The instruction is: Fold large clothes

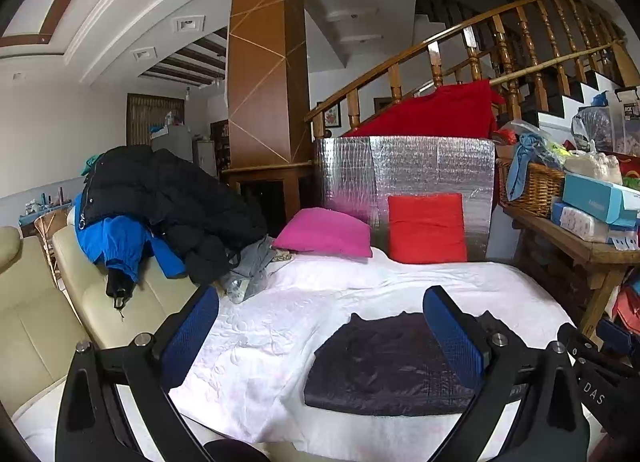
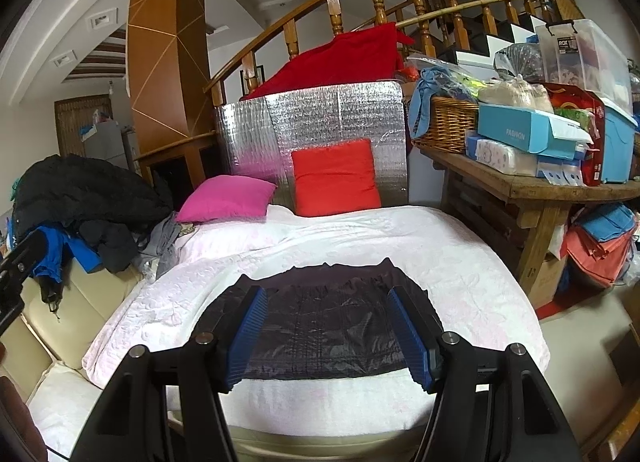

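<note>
hovering above the near edge of the bed (image 1: 400,282), both tongs are pointing forward across the white quilt, neither one touching cloth. the left tongs (image 1: 320,336) are sitting wide apart, empty, with the blue pads (image 1: 190,332) splayed out to either side. the right tongs (image 2: 326,332) are also standing apart and holding nothing, framing the dark garment (image 2: 328,326) between their pads (image 2: 248,332).

the dark garment (image 1: 388,366) is lying flat on the quilt as a folded rectangle, close to the near edge of the bed and a little toward the right side in the left wrist view. white quilt is showing on all sides of it, with the widest bare stretch running to its left and behind it toward the pillows.

a pink pillow (image 2: 226,198) and a red pillow (image 2: 336,178) are resting at the far end against a silver foil panel (image 2: 312,126). a heap of jackets (image 1: 160,206) is spilling over the cream sofa (image 1: 36,326) along the left edge of the bed. a wooden counter (image 2: 536,186), loaded with boxes and a wicker basket (image 2: 448,126), is standing just beside the right edge.
</note>
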